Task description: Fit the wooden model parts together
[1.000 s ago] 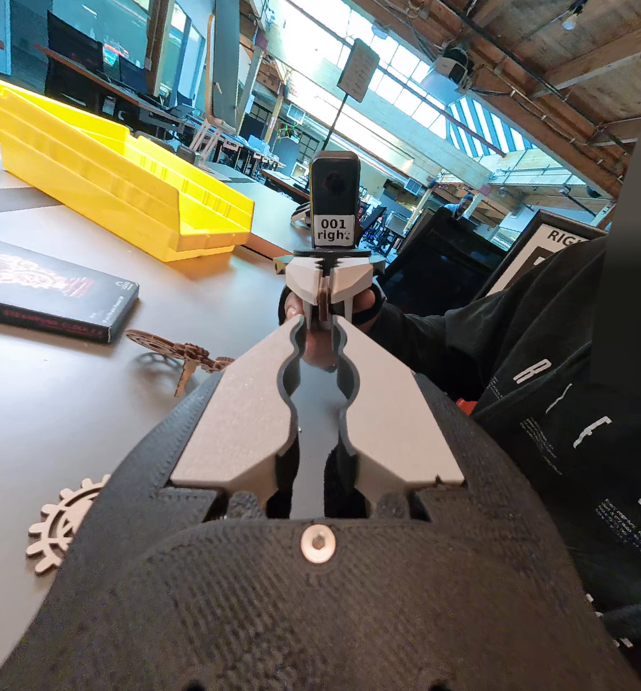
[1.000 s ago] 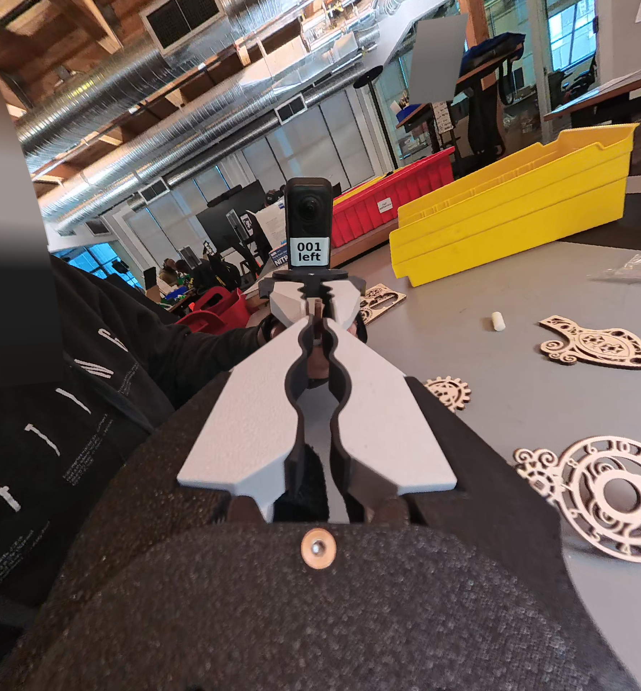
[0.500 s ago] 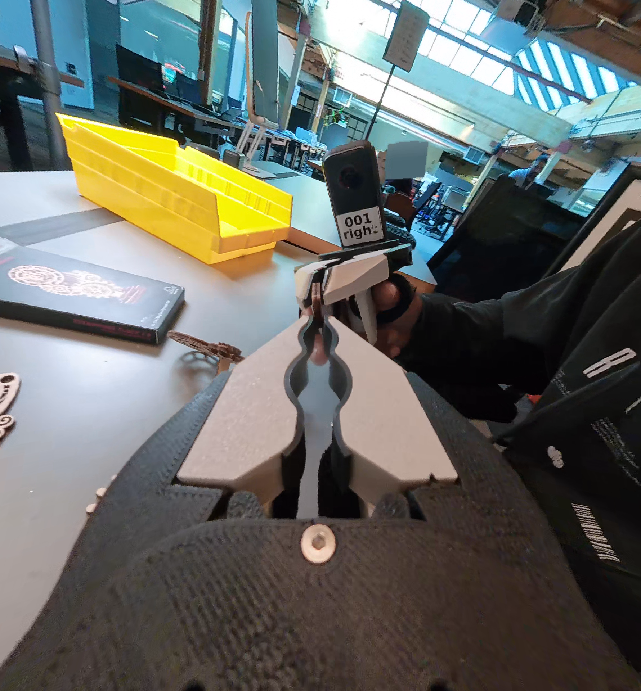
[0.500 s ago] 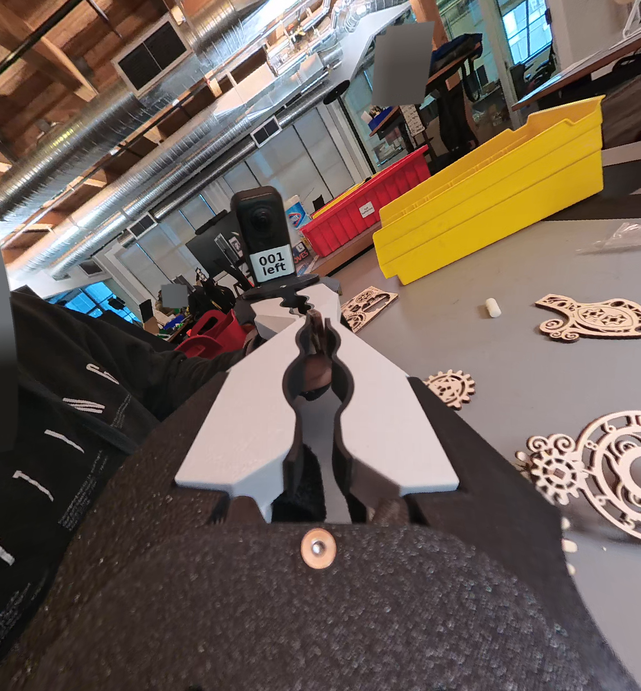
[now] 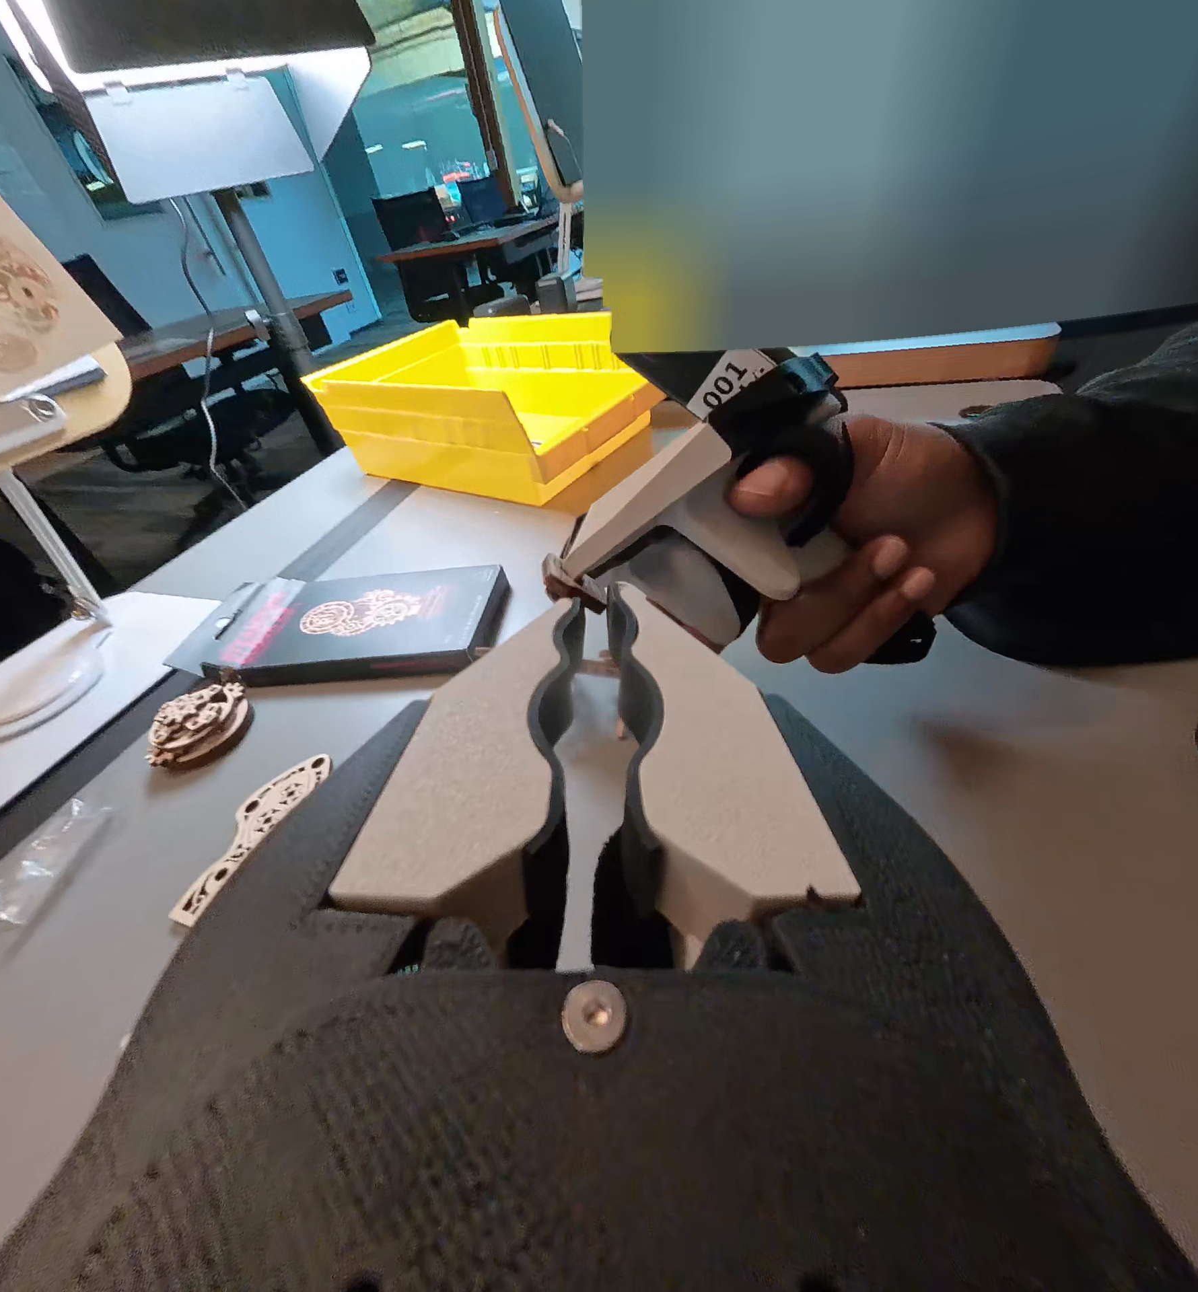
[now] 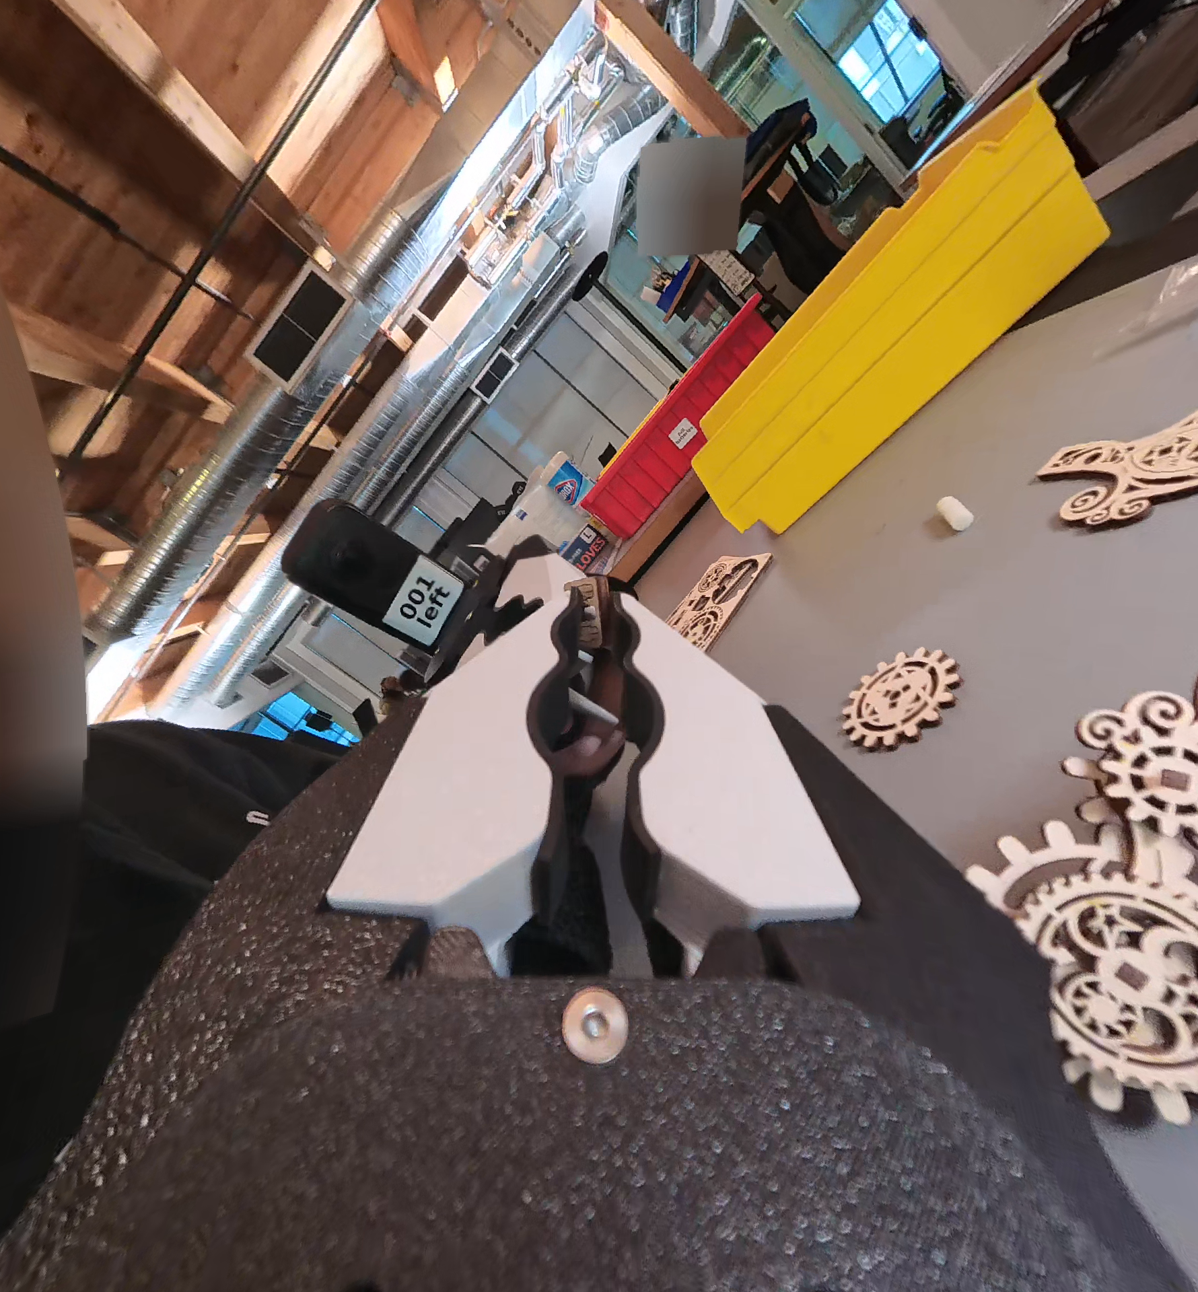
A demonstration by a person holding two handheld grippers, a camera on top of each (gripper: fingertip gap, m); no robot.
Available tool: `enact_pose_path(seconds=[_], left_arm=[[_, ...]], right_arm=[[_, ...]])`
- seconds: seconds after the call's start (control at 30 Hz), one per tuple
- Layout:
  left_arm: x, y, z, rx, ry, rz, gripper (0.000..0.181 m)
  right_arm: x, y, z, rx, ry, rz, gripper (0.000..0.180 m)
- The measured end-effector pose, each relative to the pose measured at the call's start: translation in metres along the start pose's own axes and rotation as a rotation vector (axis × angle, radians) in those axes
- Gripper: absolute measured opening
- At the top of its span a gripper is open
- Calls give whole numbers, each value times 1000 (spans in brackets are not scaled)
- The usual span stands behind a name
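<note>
Above the grey bench (image 5: 1002, 804), the left tongs (image 5: 590, 607) and right tongs (image 6: 593, 594) meet tip to tip — both clamped on one small dark wooden part (image 6: 588, 615) held in the air between them.

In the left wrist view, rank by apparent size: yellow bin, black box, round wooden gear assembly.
1. yellow bin
2. black box
3. round wooden gear assembly, clearly smallest

The bin lies farthest away, so its true lead is probably greater.

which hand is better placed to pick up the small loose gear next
Right, probably. The small gear lies on the table just beside the right tool, and the left wrist view does not show it. That tool is shut on a dark wooden part, so it must let go first.
</note>
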State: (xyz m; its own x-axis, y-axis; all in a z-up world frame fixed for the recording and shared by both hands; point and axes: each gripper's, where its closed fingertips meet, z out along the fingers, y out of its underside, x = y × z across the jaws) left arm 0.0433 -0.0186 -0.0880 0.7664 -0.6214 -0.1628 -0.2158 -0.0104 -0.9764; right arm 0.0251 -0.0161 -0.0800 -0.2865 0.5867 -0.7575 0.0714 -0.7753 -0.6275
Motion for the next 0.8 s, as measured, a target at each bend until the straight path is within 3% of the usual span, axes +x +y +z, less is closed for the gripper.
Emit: enact_pose_path(seconds=[0.27,0.63,0.8], left_arm=[[-14,-8,-8,154,185,-468,8],[-9,-10,-9,173,278,-602,2],[-8,-9,-7,144,225,-511,1]], right_arm=[[1,-5,1,-6,-12,-142,1],[-5,-1,-1,-64,-30,-244,0],[-2,0,-2,-70,-15,-214,4]])
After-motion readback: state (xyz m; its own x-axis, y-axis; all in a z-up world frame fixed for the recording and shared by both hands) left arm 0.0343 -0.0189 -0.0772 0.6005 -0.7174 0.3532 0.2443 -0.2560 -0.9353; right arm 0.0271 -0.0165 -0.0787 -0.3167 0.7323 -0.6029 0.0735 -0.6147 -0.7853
